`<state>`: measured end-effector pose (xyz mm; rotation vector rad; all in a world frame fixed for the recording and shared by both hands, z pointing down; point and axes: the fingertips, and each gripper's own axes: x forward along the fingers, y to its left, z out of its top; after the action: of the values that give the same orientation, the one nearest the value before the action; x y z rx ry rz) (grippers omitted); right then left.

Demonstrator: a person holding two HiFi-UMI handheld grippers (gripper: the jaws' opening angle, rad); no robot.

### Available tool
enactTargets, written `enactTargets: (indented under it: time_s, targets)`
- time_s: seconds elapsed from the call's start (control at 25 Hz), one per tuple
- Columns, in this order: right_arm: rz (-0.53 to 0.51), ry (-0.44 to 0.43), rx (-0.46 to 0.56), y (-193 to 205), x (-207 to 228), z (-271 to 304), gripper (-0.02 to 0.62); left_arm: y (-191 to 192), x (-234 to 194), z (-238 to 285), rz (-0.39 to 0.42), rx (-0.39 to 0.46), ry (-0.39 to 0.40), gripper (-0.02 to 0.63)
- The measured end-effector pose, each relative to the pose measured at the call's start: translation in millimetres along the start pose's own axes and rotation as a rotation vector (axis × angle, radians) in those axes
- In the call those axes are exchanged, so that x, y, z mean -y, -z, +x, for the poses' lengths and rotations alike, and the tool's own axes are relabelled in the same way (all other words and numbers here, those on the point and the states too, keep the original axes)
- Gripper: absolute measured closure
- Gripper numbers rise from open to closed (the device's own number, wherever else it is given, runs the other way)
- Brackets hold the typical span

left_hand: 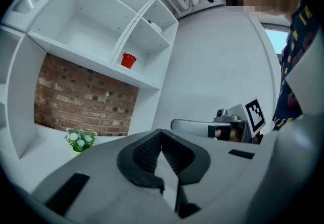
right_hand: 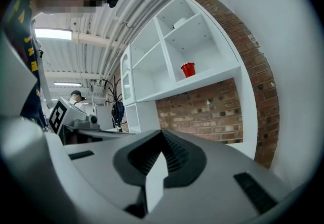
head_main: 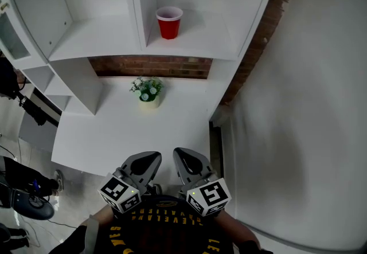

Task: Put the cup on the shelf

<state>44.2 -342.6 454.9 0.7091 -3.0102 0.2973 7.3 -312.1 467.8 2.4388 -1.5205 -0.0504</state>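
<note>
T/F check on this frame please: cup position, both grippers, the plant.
1. The red cup stands upright on the shelf. True.
2. The left gripper holds the cup. False: its jaws are shut with nothing between them, far from the cup.
3. The right gripper is shut and empty. True.
4. The flower pot shares the cup's compartment. False: it sits on the white counter below the shelf, in front of the brick wall.
5. The cup is in the left compartment. False: it stands right of the divider.
</note>
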Motion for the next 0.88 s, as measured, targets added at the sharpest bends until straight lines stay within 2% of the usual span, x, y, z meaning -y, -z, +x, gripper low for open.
enactTargets:
  time_s: [0.28,0.88]
  targets:
    - [-0.018,-0.035,-0.005,-4,-5,4,0.589,-3,3,0,0.045,-0.008,-0.013,0.603]
    - [-0.009,-0.046,0.007,-2,-12,4,0.59,3,-2,-4,0.026,-0.024,-0.021,0.603]
